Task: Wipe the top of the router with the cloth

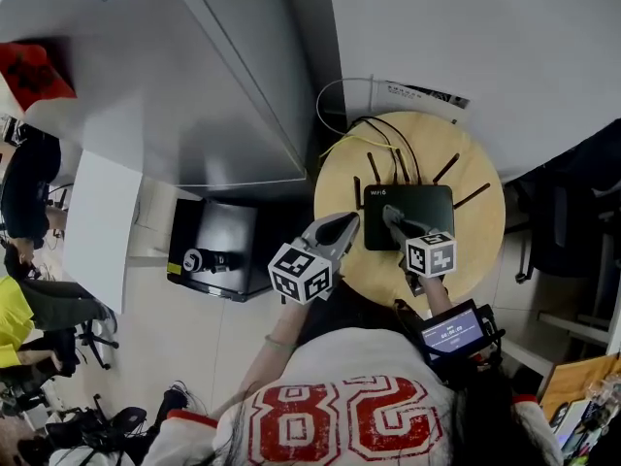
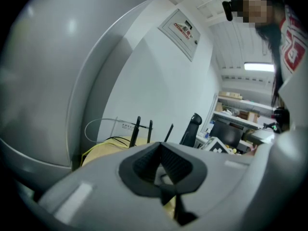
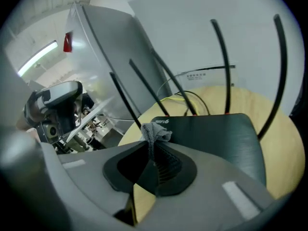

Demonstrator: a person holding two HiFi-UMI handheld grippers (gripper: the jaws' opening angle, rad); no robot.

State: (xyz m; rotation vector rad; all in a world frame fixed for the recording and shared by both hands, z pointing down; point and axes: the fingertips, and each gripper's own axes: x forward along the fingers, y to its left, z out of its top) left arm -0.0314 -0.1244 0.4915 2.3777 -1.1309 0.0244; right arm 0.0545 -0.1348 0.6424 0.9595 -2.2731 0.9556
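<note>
A black router (image 1: 419, 217) with several upright antennas lies on a small round wooden table (image 1: 480, 250). My right gripper (image 1: 389, 213) is over the router's left part, shut on a bunched grey cloth (image 3: 156, 132). From the right gripper view the cloth sticks up from the jaws just in front of the router (image 3: 216, 138) top. My left gripper (image 1: 349, 223) hovers at the table's left edge beside the router, jaws closed together with nothing in them. In the left gripper view, the antennas (image 2: 138, 130) rise behind the left gripper (image 2: 162, 171).
A tall grey cabinet (image 1: 194, 85) stands left of the table, with a black box (image 1: 218, 250) on the floor below it. Yellow and white cables (image 1: 342, 129) loop behind the router. A dark chair (image 1: 568, 212) sits to the right. A small screen (image 1: 453, 333) rides on my right arm.
</note>
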